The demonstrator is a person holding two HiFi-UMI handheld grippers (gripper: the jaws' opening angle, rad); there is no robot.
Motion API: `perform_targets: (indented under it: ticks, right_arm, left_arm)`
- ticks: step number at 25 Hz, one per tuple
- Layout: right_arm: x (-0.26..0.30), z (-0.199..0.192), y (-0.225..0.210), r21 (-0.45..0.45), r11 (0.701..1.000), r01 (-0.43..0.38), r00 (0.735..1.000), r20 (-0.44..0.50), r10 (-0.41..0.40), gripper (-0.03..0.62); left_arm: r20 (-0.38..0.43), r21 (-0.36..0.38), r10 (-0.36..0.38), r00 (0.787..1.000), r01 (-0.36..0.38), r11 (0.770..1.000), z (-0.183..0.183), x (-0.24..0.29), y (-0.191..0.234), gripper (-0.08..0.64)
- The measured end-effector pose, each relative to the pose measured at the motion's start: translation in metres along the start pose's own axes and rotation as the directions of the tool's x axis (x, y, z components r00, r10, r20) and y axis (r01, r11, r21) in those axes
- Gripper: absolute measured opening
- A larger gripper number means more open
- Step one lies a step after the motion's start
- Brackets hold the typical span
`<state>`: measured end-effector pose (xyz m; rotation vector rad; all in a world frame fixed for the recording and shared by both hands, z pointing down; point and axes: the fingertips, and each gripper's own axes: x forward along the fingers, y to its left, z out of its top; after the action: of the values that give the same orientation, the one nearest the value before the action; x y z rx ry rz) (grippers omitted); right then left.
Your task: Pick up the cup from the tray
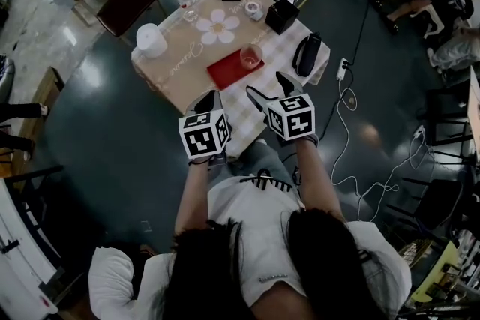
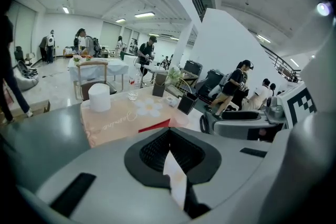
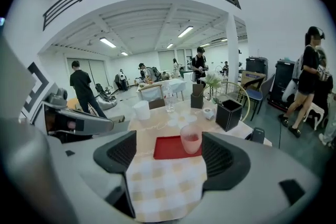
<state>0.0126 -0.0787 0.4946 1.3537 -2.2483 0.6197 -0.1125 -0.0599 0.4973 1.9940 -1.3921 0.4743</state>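
Note:
A translucent pink cup point(image 1: 250, 56) point(image 3: 191, 139) stands upright on the right end of a red tray point(image 1: 225, 71) point(image 3: 168, 148), on a table with a checked cloth point(image 1: 247, 105). My right gripper point(image 1: 268, 90) point(image 3: 170, 157) hovers over the near table edge, short of the tray. It is open wide, and the cup shows beyond the gap close to the right jaw, untouched. My left gripper point(image 1: 206, 103) point(image 2: 170, 149) hangs beside it at the near edge with its jaws together and nothing held. Only a sliver of the tray point(image 2: 157, 125) shows in the left gripper view.
On the table stand a white cylinder point(image 1: 151, 40), a clear glass point(image 1: 187, 7), a black box point(image 1: 282, 14), a flower-shaped mat point(image 1: 217, 26) and a black pouch point(image 1: 306, 55). A chair point(image 1: 124, 0) stands at the far left; a power strip with cable point(image 1: 343, 71) lies on the floor to the right.

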Motion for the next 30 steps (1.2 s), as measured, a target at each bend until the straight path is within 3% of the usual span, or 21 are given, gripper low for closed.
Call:
perform_targets:
  ticks: [5, 11, 23, 27, 30]
  right_arm:
    - [0.011, 0.017, -0.008, -0.012, 1.000, -0.018, 1.000, 0.011, 0.018, 0.391]
    - [0.037, 0.025, -0.020, -0.063, 0.997, -0.045, 0.998, -0.047, 0.042, 0.402]
    - [0.101, 0.023, -0.042, -0.103, 0.991, -0.086, 0.984, -0.166, 0.068, 0.411]
    - [0.116, 0.014, -0.049, -0.157, 0.983, -0.095, 0.973, -0.225, 0.058, 0.411]
    - [0.127, 0.005, -0.053, -0.143, 0.983, -0.116, 0.961, -0.265, 0.075, 0.411]
  left_arm:
    - [-0.013, 0.027, 0.021, 1.000, -0.021, 0.999, 0.005, 0.009, 0.003, 0.003]
    - [-0.020, 0.043, 0.055, 0.998, -0.054, 0.998, 0.017, 0.023, 0.007, 0.005]
    - [-0.059, -0.054, 0.051, 0.997, -0.054, 0.997, 0.029, 0.056, 0.018, 0.005]
    - [-0.072, -0.087, 0.080, 0.994, -0.086, 0.992, 0.028, 0.064, 0.027, 0.005]
    - [-0.093, -0.090, 0.090, 0.992, -0.099, 0.991, 0.025, 0.073, 0.027, 0.005]
